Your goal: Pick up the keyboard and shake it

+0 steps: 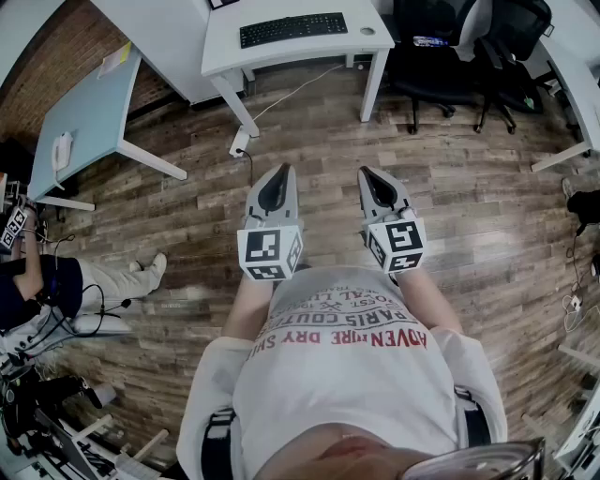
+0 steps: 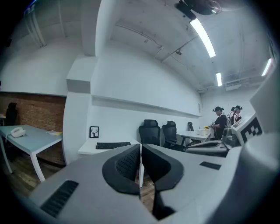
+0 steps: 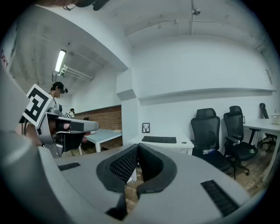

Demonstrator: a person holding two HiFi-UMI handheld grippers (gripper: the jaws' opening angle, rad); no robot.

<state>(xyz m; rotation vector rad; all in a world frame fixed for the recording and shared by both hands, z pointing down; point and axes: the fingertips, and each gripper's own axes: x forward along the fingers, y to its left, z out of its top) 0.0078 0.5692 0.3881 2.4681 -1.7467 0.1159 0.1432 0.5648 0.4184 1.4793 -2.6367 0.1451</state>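
Head view shows us holding both arms straight out from the chest, side by side and close to level, above the brown wood-plank floor [image 1: 450,187]. Our grey left tongs [image 1: 279,176] and grey right tongs [image 1: 373,174] point the same way, towards the white rectangular bench [image 1: 223,49] well ahead. In the left gripper view we see the left tongs pressed together with nothing between them. The right gripper view shows the right tongs likewise together and empty. The flat black keyboard [image 1: 292,28] lies on that bench, well apart from both tongs, near the black office chairs [image 1: 433,52].
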